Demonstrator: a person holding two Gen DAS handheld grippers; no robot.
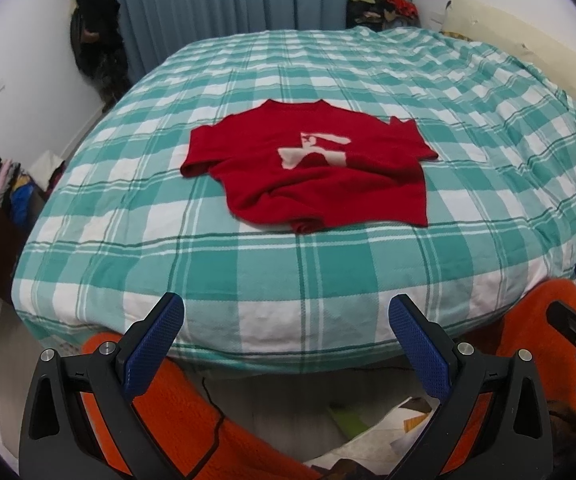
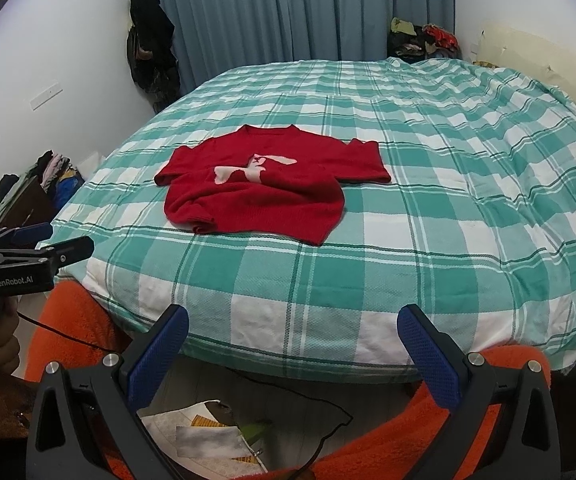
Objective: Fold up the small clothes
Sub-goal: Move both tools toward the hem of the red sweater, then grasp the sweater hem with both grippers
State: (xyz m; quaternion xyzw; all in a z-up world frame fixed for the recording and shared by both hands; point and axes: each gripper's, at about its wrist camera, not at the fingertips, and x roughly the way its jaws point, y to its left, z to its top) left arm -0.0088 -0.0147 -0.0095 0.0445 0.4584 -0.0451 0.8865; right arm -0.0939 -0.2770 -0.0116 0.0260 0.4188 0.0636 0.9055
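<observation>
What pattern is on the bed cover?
Teal-and-white checks on the bed cover, clearest in the right wrist view.

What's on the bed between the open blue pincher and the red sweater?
Nothing: in the left wrist view, only bare checked bedcover lies between the left gripper and the red sweater.

My other gripper (image 2: 27, 256) is cut off at the left edge. The far clothes pile (image 2: 424, 42) is too small to tell.
</observation>
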